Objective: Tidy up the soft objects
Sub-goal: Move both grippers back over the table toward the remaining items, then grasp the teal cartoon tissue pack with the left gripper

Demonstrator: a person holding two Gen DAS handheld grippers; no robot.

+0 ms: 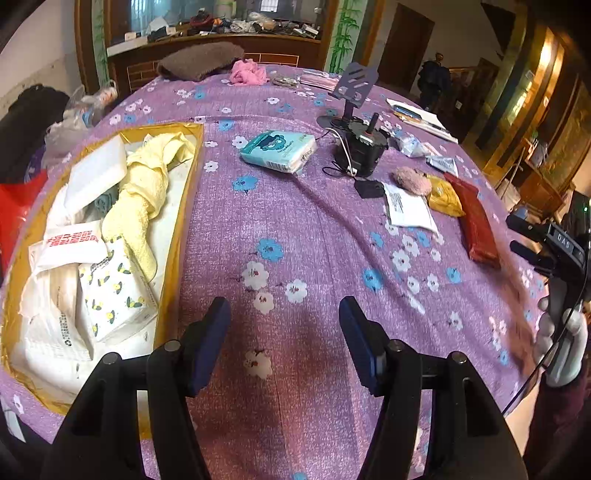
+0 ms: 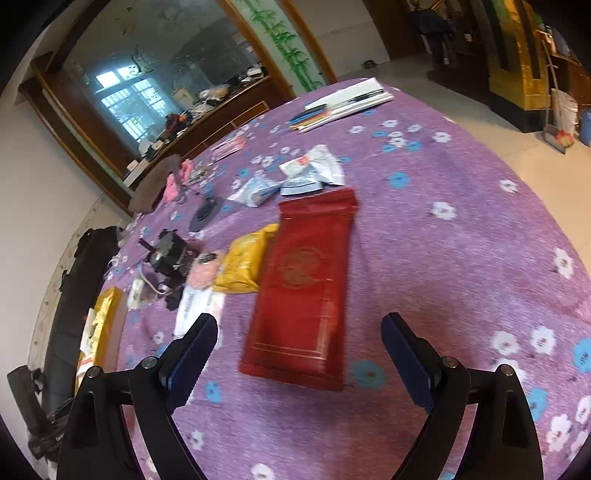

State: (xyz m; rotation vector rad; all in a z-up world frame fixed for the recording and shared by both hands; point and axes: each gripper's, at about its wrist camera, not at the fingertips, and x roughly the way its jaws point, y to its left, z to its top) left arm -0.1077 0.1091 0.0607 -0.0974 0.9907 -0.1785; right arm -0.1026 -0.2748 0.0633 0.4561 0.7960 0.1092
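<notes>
Purple floral cloth covers the bench. Red pouch lies lengthwise ahead, between the right gripper's released fingers. Left gripper hangs empty, parted.

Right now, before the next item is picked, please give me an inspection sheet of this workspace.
Surface: purple floral cloth, wrinkled.
Job's things: gold box holds yellow towel and tissue packs; teal tissue pack, pink puff, yellow pouch, red pouch lie on the cloth.
Clutter: black device, phone stand, papers.
Grippers: left gripper open, empty; right gripper open, the red pouch's near end between its fingers, not gripped.
Cables: white cable at the black device.
Surroundings: cluttered wooden counter.
</notes>
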